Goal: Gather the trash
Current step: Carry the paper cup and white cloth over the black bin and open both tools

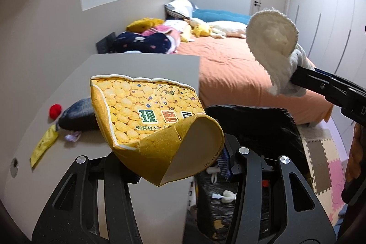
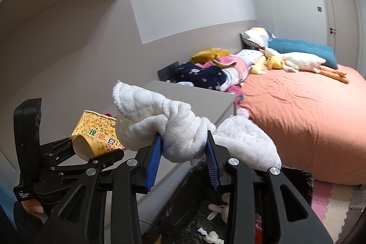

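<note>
The yellow paper cup (image 1: pixel 146 120), crushed and printed with a bean pattern, is sitting between the blue pads of the left gripper (image 1: pixel 180 166), and the 2 fingers are closing on it and holding it in the air. It is hanging above the edge of the grey desk (image 1: pixel 141 65), just beside the bin with a black bag (image 1: pixel 258 122). The right gripper (image 2: pixel 184 157) is pinching a white cloth (image 2: pixel 183 129) at its twisted middle, so the 2 quilted ends are spreading out to both sides of the blue pads (image 2: pixel 153 159). This cloth is staying over the open bin, where some small white scraps (image 2: pixel 217 209) are lying on the black plastic. On the desk, a red ball (image 1: pixel 55 110), a dark blue fabric thing (image 1: pixel 77 116) and a yellow wrapper (image 1: pixel 43 145) are lying near each other. Behind, a bed with an orange sheet (image 1: pixel 240 70) is carrying pillows and soft toys (image 1: pixel 212 29). A foam mat (image 1: pixel 324 166) is covering the floor beside the bin.
</note>
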Demonstrator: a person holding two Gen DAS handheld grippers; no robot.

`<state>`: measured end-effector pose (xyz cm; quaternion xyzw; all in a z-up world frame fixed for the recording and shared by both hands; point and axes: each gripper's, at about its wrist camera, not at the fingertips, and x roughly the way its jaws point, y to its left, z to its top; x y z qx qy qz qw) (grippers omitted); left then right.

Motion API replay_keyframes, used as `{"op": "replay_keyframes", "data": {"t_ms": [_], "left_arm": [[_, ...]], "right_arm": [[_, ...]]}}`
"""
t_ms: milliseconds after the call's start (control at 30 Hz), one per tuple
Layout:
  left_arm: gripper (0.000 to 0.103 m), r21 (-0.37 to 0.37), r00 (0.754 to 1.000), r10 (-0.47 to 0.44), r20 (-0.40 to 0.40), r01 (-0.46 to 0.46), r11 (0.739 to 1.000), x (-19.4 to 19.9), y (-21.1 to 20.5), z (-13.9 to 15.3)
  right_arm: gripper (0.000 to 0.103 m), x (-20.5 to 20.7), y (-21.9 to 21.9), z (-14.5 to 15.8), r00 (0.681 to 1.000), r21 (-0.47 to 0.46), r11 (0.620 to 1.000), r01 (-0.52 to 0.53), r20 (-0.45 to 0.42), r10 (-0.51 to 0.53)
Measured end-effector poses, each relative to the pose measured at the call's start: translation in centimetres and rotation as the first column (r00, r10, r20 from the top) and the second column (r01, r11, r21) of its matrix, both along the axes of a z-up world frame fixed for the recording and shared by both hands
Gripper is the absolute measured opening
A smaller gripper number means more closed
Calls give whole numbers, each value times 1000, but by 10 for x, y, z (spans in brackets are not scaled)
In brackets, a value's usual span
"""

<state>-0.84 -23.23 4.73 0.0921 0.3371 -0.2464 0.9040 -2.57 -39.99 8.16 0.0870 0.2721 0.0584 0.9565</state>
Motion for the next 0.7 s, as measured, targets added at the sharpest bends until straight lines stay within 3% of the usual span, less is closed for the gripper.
{"op": "replay_keyframes", "data": {"t_ms": [700], "left_arm": [[49, 20, 985, -164, -49, 165, 986, -14, -73, -22]], "right_arm": [[39, -33, -69, -20, 986, 13, 986, 164, -31, -163]]}}
